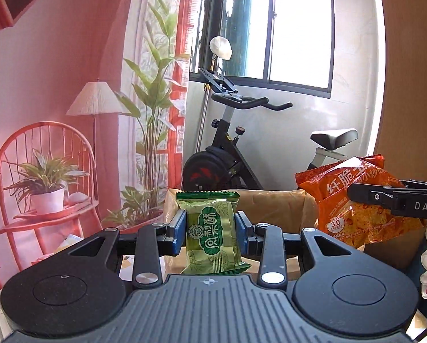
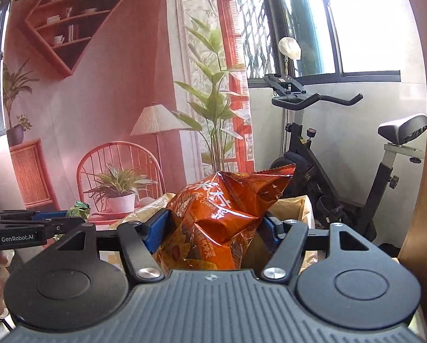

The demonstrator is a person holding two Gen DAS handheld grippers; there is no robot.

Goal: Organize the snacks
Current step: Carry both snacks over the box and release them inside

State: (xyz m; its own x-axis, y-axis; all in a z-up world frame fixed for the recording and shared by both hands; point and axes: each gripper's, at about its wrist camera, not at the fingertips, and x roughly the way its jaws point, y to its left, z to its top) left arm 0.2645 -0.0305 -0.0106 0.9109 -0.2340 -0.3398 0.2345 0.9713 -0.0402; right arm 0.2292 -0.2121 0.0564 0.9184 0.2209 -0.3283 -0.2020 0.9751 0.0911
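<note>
Left gripper (image 1: 210,233) clamped on green snack packet (image 1: 210,228), blue fingers (image 1: 178,233) pressing both side edges; packet upright, held aloft just in front of cardboard box (image 1: 273,204).

Right gripper (image 2: 213,230) clenched on orange chip bag (image 2: 224,214); fingers (image 2: 156,233) biting into the puffy, crumpled lower half; top seal flopping up and rightward; also clear of any surface, above the near rim of the box.

Risks, as judged:
- Air-filled foil under a wide squeeze; likely to slither out if swung, or to burst or crush the chips if squeezed harder;
- Green packet gripped only at its thin edges; may pivot between the pads and droop;
- Both grippers side by side, near each other; possible clash of fingers or bags over the one box opening;
- Box rim close beneath; hanging bag bottoms may snag it on lowering;
- Box interior not visible; free room for both unknown.
</note>
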